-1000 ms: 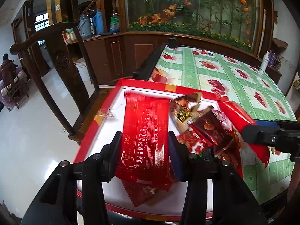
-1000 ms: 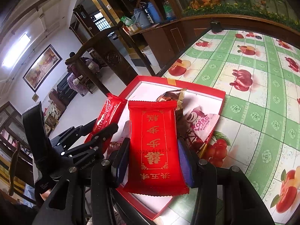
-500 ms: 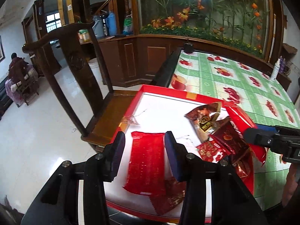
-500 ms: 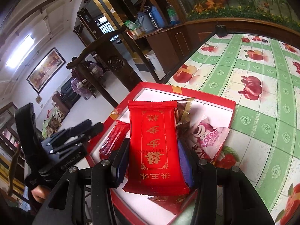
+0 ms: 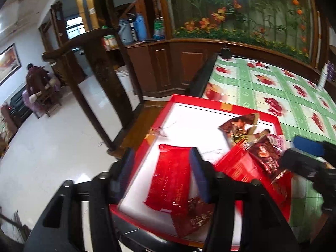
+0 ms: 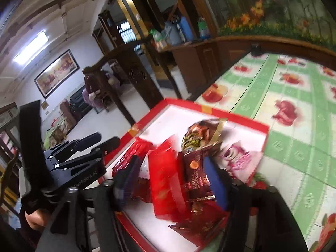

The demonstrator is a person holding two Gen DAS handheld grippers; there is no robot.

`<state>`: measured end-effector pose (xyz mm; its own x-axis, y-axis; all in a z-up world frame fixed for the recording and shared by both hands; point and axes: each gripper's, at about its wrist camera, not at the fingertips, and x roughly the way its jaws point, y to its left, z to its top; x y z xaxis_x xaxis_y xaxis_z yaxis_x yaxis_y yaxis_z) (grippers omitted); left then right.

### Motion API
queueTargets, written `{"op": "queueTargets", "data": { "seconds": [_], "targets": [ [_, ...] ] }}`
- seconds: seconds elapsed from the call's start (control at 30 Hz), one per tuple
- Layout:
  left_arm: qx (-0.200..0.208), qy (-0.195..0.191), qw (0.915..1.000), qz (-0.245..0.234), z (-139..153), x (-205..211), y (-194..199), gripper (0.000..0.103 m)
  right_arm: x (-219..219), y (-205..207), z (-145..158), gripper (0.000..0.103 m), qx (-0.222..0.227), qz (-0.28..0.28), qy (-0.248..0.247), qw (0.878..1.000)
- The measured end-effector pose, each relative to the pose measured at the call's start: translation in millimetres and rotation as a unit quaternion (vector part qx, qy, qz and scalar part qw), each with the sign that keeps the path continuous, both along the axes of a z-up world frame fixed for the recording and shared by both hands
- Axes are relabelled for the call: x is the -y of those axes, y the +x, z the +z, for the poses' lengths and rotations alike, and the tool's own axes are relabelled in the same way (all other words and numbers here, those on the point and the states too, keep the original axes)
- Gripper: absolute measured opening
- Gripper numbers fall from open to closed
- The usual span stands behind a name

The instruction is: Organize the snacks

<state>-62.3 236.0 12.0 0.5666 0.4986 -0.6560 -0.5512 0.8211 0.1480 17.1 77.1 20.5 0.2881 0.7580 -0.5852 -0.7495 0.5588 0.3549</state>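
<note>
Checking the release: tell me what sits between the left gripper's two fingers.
In the left wrist view, a red snack packet lies flat on the tray's white floor between the left gripper's fingers, whose jaws have just been opening.

Both angled downward, jaws just been opening, gripping nothing: black two-finger left gripper w/ blue pads, black two-finger right gripper w/ blue pads.
</note>
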Motion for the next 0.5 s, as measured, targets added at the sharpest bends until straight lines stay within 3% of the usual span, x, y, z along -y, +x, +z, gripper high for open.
{"op": "queueTargets", "data": {
  "seconds": [0.3, 0.5],
  "targets": [
    [0.013, 0.016, 0.9998, 0.008, 13.4, 23.2, -21.6, 0.065, 39.1, -22.7, 7.8, 0.073, 0.036, -0.04, -0.002, 0.999],
    [0.042, 0.053, 0.9977, 0.0, 34.3, 56.8, -46.7, 0.079, 75.1, -51.0, 17.7, 0.074, 0.06, -0.063, 0.009, 0.996]
  ]
}}
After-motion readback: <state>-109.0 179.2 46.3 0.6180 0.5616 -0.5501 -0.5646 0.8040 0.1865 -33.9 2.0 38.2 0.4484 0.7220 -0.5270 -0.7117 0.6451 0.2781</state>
